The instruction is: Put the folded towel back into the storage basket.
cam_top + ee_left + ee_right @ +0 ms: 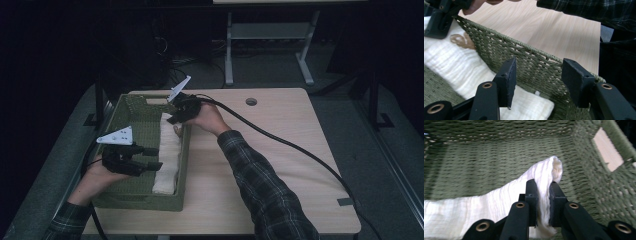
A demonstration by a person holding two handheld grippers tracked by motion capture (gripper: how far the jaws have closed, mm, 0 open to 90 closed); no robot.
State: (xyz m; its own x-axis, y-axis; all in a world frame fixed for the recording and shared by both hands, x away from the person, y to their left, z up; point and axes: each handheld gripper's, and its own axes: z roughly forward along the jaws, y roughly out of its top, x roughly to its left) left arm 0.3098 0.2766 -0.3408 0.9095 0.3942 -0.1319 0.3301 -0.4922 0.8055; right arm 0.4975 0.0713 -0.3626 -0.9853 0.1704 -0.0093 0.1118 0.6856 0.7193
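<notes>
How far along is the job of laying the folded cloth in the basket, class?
Done: the cloth already lies inside the basket, along its right wall. The left gripper stands open above the near end, nothing between its jaws. In hand: the right gripper pinches the far end, lifted off the floor. Left: probably lowering that end and letting go.

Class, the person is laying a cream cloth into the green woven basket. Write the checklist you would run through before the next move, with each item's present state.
1. Right gripper clamps the cloth: ok, its end is pinched between the jaws.
2. Left gripper free of the cloth: ok, jaws apart, nothing between them.
3. Cloth inside the basket: ok, it lies along the right wall.
4. Cloth flat: not ok, the held end is lifted and bunched.
5. Basket fully on the table: cannot tell, its left edge is in shadow.
</notes>
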